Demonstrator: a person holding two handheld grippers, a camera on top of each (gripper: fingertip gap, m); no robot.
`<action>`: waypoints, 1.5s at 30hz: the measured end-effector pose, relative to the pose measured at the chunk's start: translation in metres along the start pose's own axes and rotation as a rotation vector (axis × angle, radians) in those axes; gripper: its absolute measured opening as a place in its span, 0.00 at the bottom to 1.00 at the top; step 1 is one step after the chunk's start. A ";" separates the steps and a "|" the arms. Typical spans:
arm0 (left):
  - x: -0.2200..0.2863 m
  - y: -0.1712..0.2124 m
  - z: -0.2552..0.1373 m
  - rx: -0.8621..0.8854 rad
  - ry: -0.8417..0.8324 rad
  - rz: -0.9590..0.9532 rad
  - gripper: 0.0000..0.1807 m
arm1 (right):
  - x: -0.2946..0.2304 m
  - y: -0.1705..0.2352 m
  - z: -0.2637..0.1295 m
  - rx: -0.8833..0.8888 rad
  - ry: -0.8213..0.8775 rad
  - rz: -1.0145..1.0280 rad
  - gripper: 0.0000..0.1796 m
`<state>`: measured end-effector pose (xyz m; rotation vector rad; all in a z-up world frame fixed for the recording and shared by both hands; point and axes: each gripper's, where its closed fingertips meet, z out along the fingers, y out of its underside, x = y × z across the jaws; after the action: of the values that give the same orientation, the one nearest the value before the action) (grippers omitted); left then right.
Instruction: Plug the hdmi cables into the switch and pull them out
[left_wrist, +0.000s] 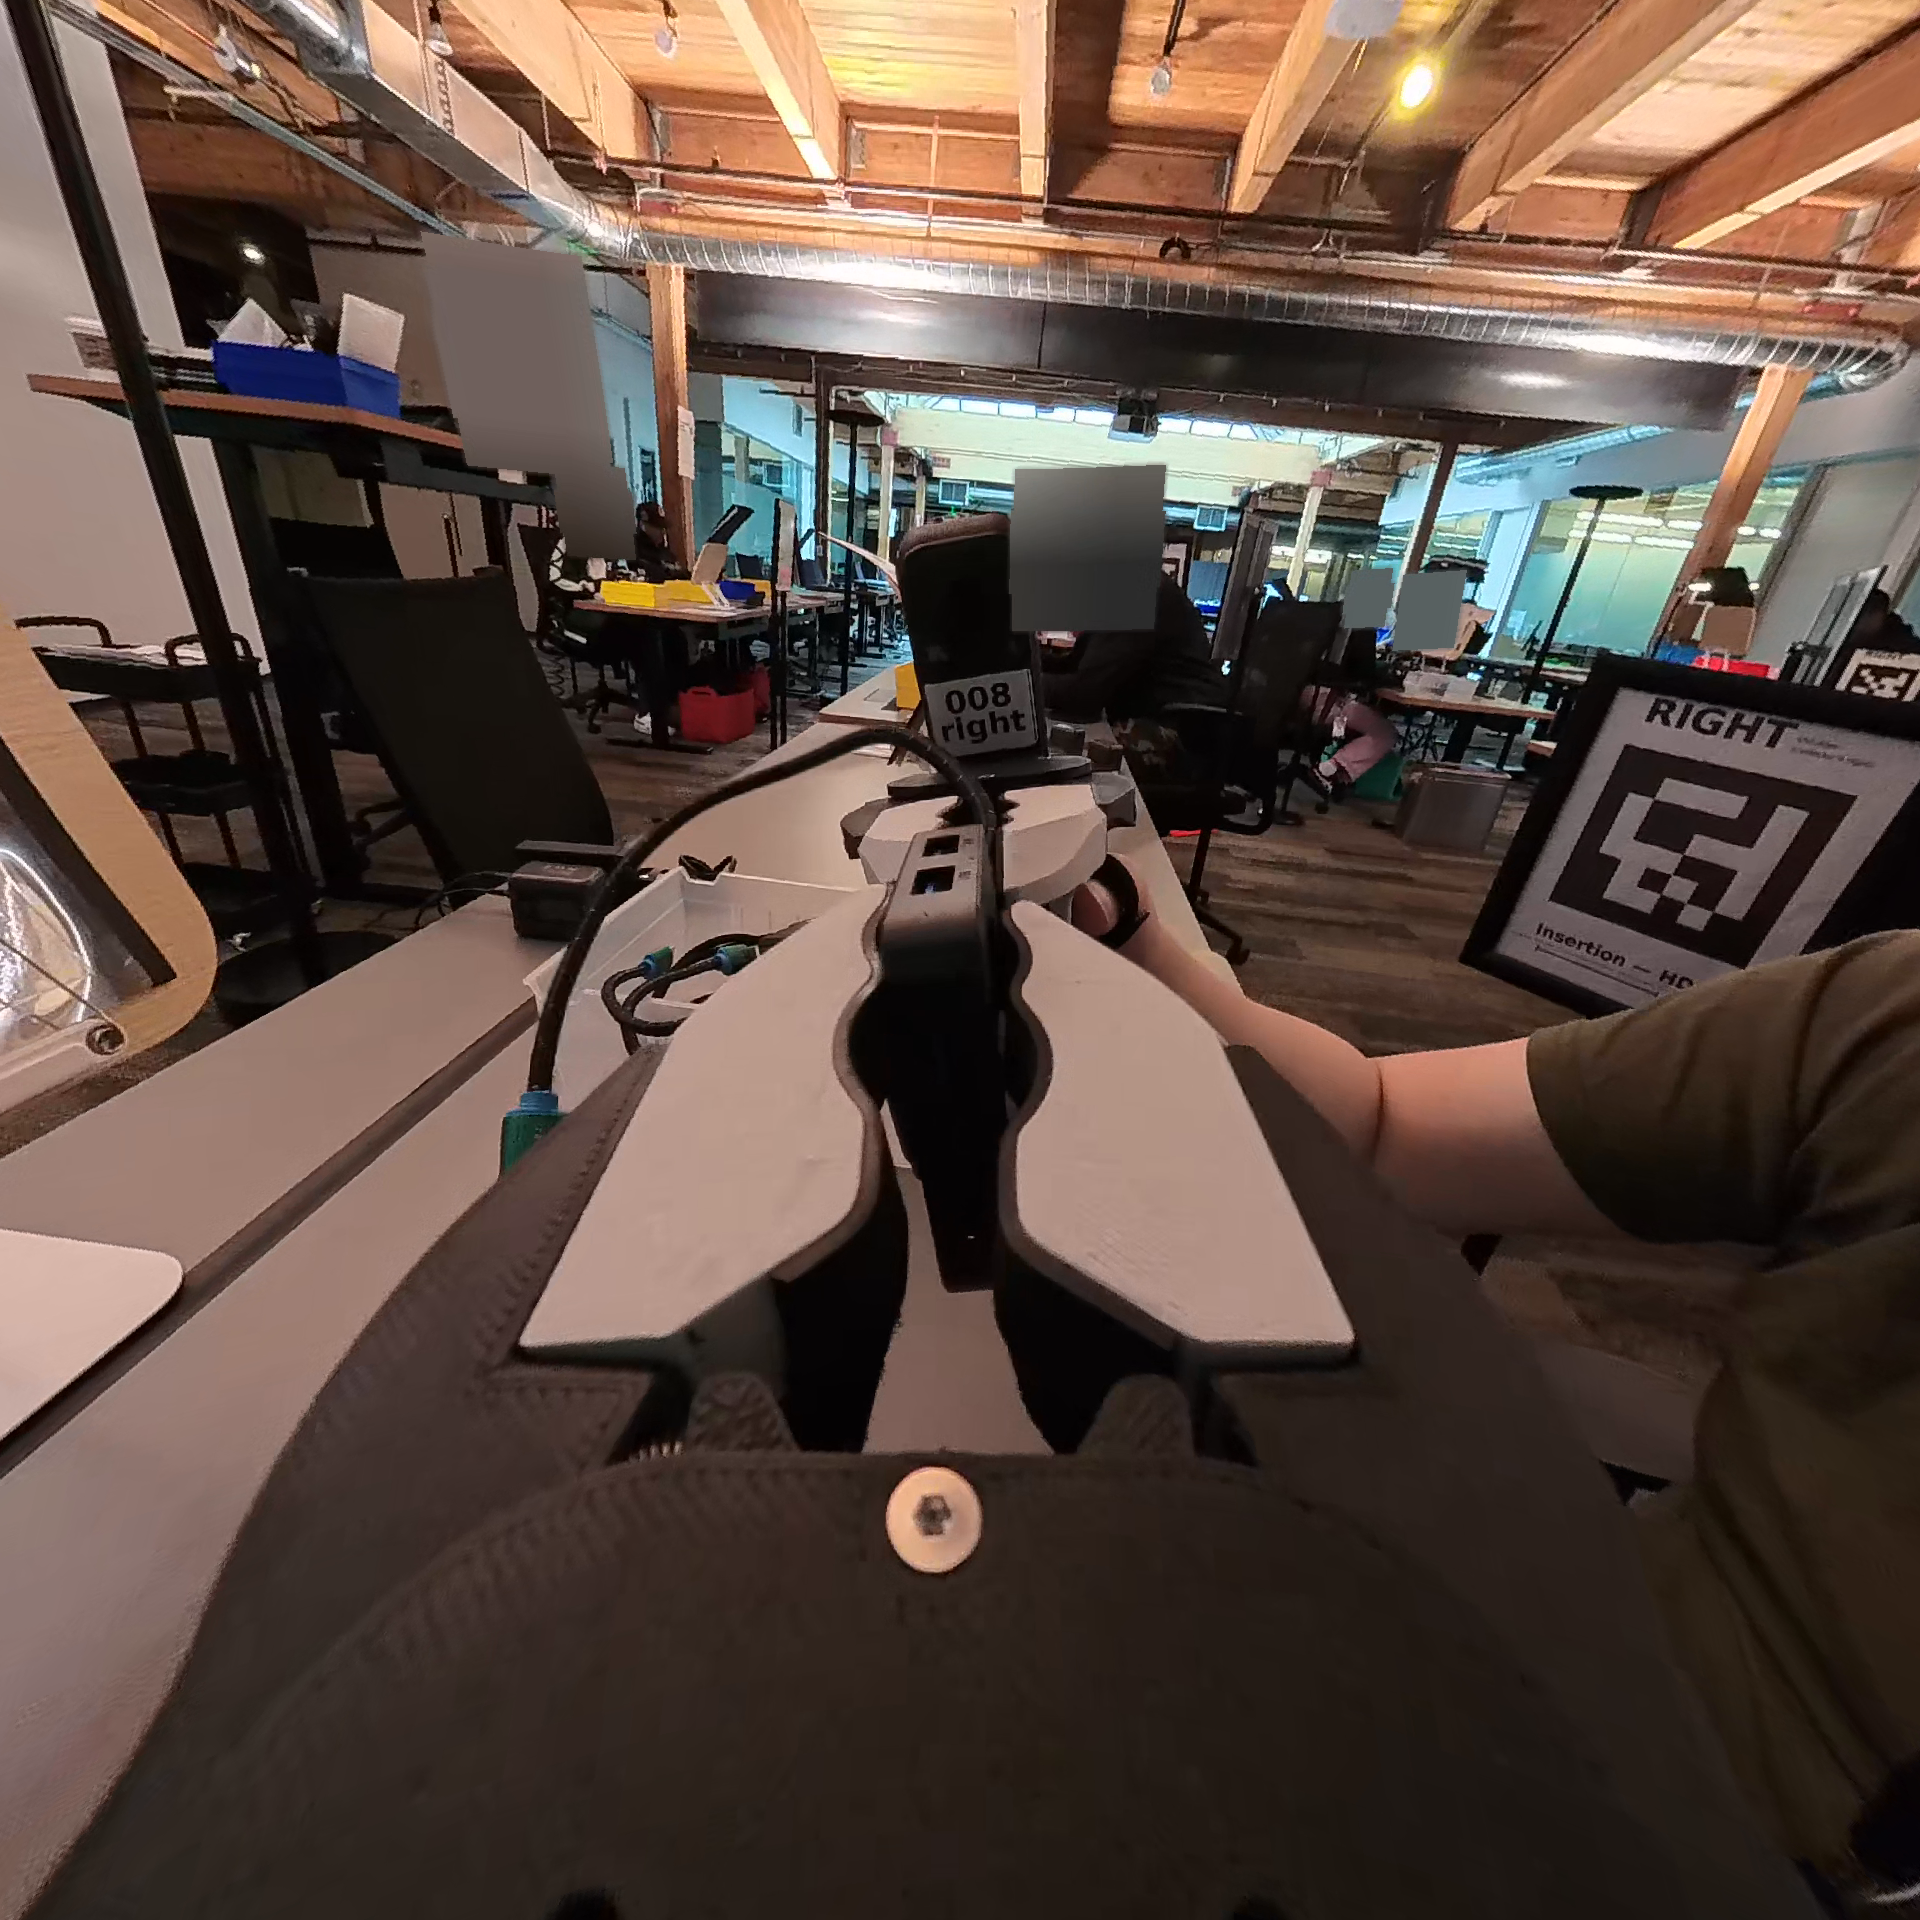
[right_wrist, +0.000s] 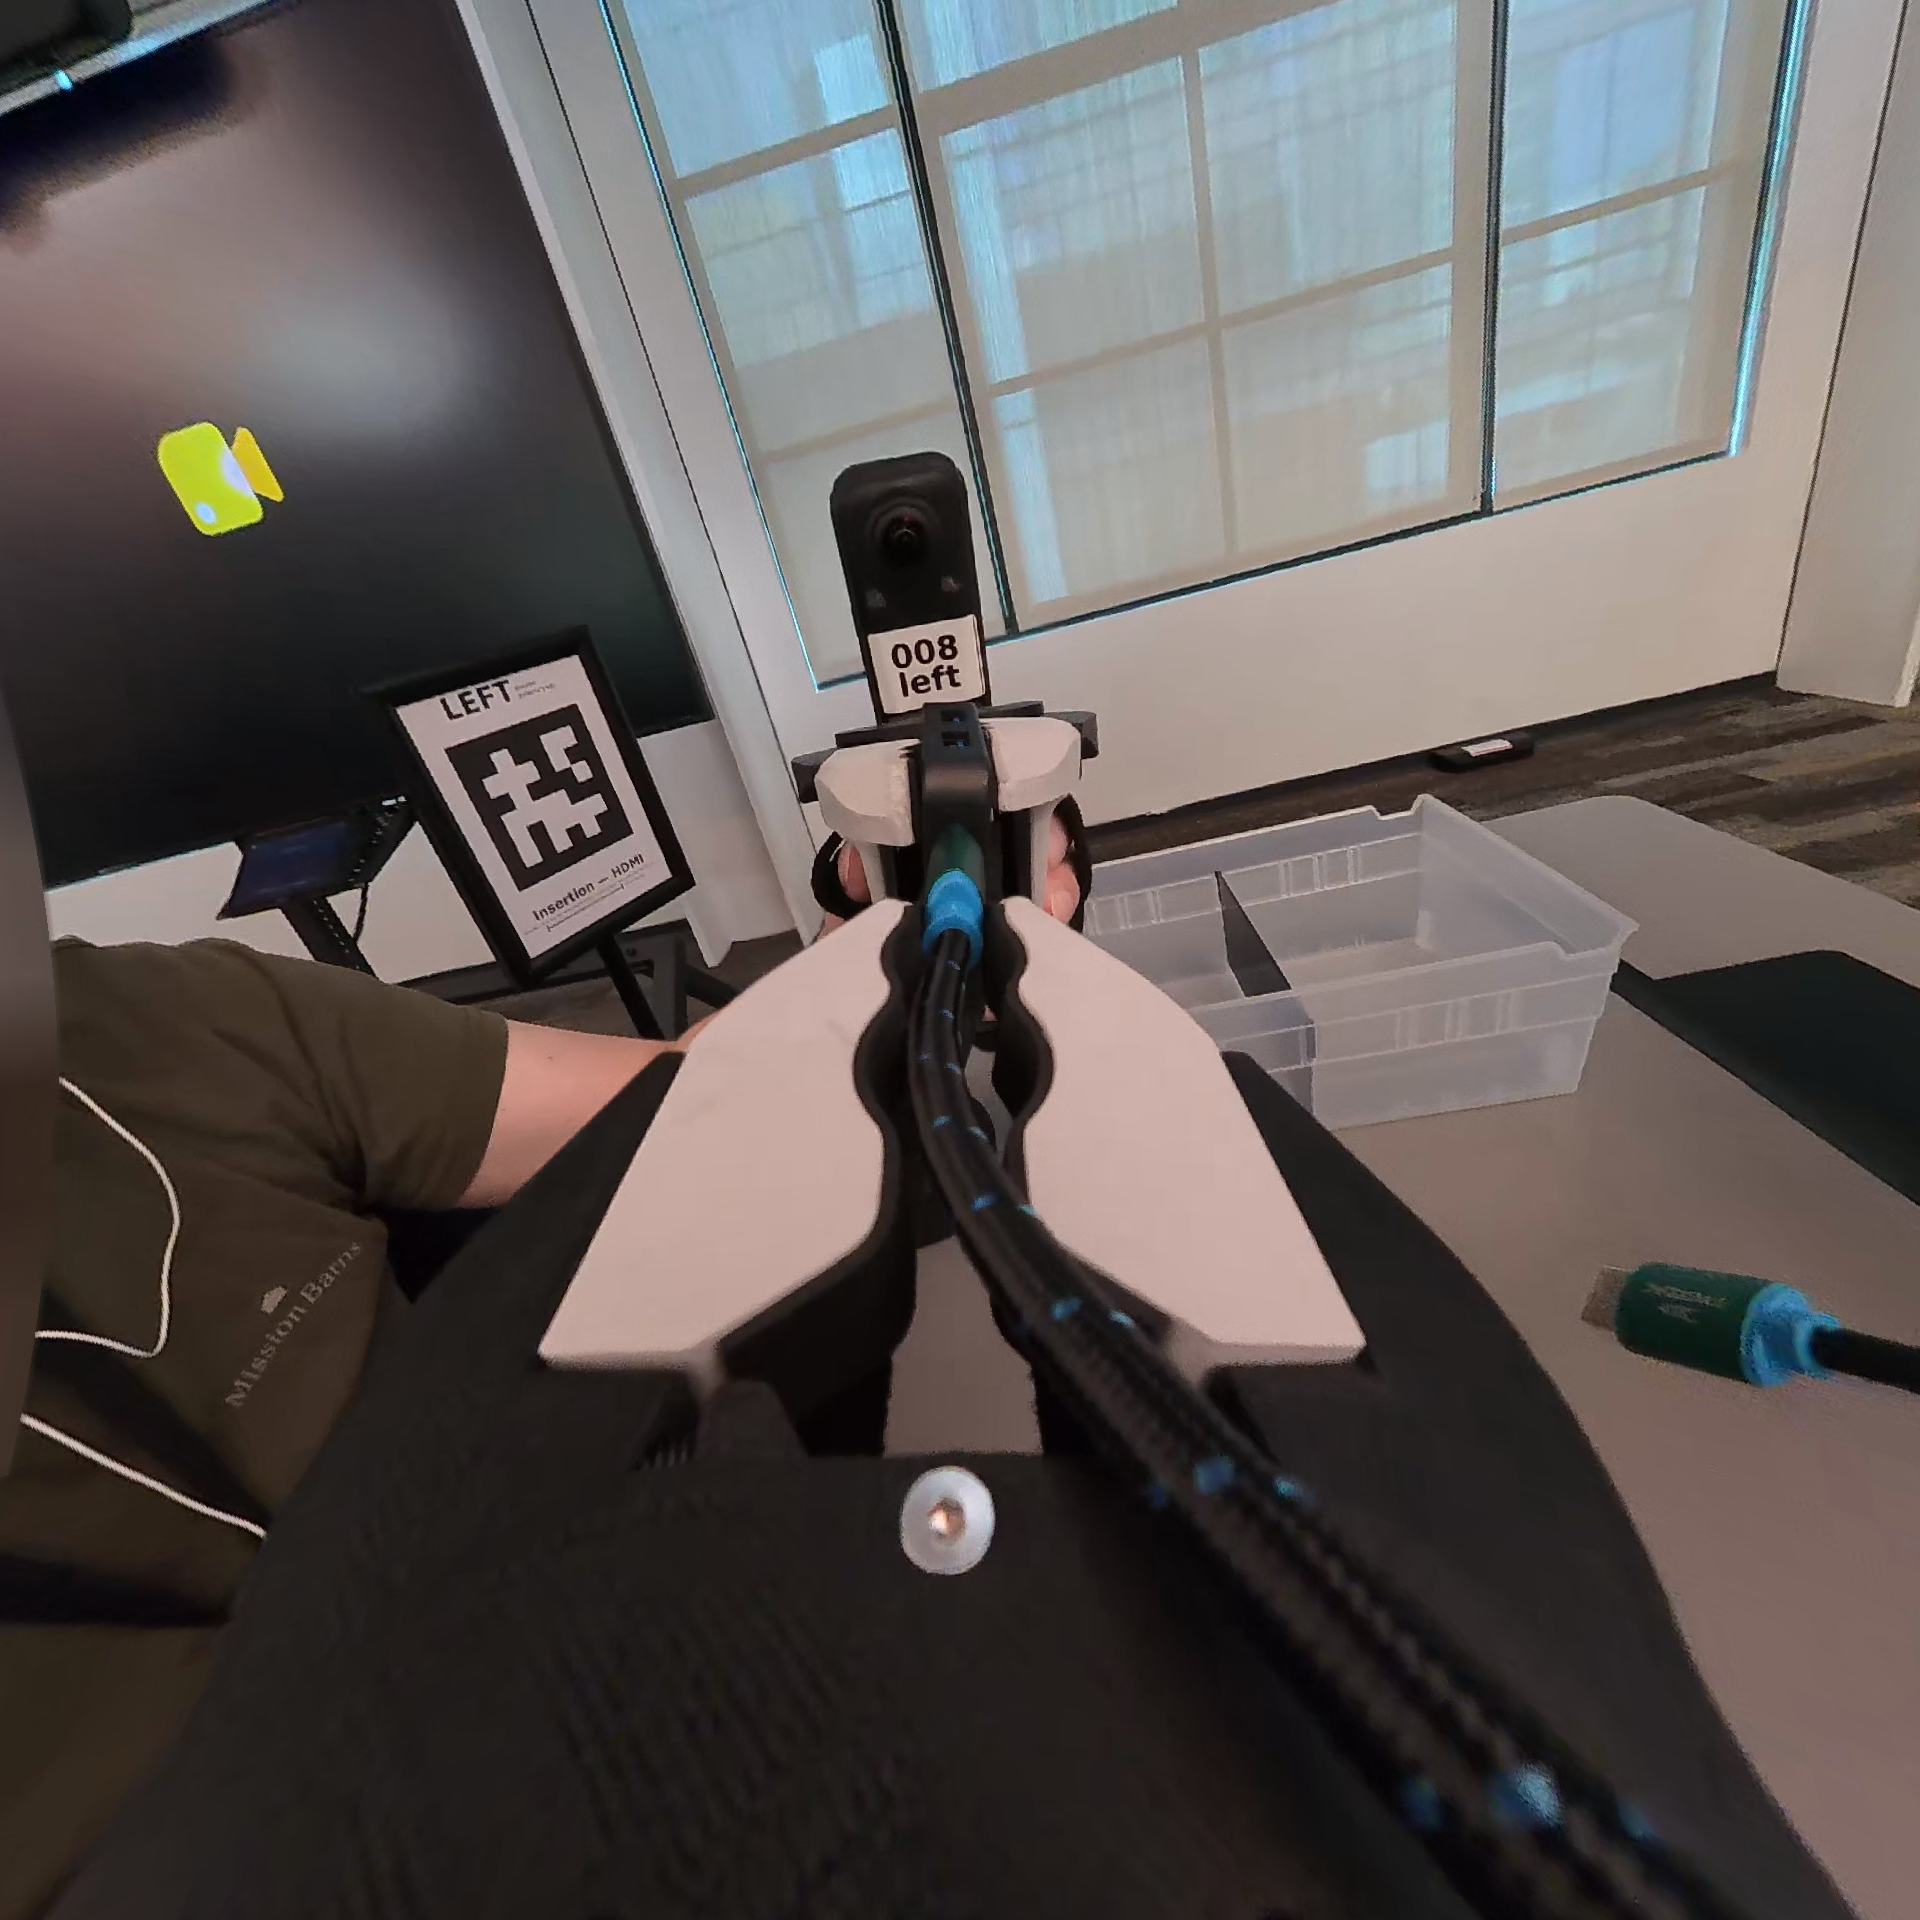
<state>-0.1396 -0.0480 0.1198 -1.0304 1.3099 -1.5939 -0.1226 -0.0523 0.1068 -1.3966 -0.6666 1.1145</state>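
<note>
the left claw (left_wrist: 940, 935) is clamped on the black hdmi switch (left_wrist: 940, 997), which stands on edge between its two white fingers (left_wrist: 748, 1122) with two open ports showing on the end that pokes out past the tips. just beyond those tips, facing it head on, the right claw (right_wrist: 951, 925) is closed on the plug of a black braided hdmi cable (right_wrist: 997, 1143); the green plug body with its blue collar (right_wrist: 951, 904) sits right at the right claw's tips and is pushed into the near edge of the switch, so the two claws nearly meet around the joint. the cable runs back between the right claw's fingers and over its black body toward the camera; from the left claw's side it arches up over the switch and drops to the left, ending in a second green plug (left_wrist: 530, 1127) beside that claw's left finger.

to the right of the right claw, a loose green plug with a blue collar (right_wrist: 1704, 1325) lies flat on the grey bench (right_wrist: 1558, 1507), metal tip pointing left. ahead and right of that claw stands a clear plastic divided bin (right_wrist: 1382, 935). ahead and left of the left claw, more coiled cables lie in a white tray (left_wrist: 686, 966). a person's forearm in a dark green sleeve (left_wrist: 1714, 1091) reaches to the right claw.
</note>
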 end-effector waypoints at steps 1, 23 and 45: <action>-0.001 0.000 0.000 -0.006 -0.001 -0.009 0.08 | 0.001 -0.001 0.000 0.010 0.000 0.008 0.06; -0.011 0.009 -0.010 -0.072 0.068 -0.186 0.07 | 0.011 -0.006 -0.003 0.094 0.007 0.031 0.07; -0.019 0.016 -0.008 -0.098 0.061 -0.275 0.07 | 0.019 -0.002 -0.005 0.056 0.001 0.059 0.06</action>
<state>-0.1393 -0.0292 0.1011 -1.2758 1.3426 -1.7909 -0.1106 -0.0374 0.1034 -1.3765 -0.5926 1.1701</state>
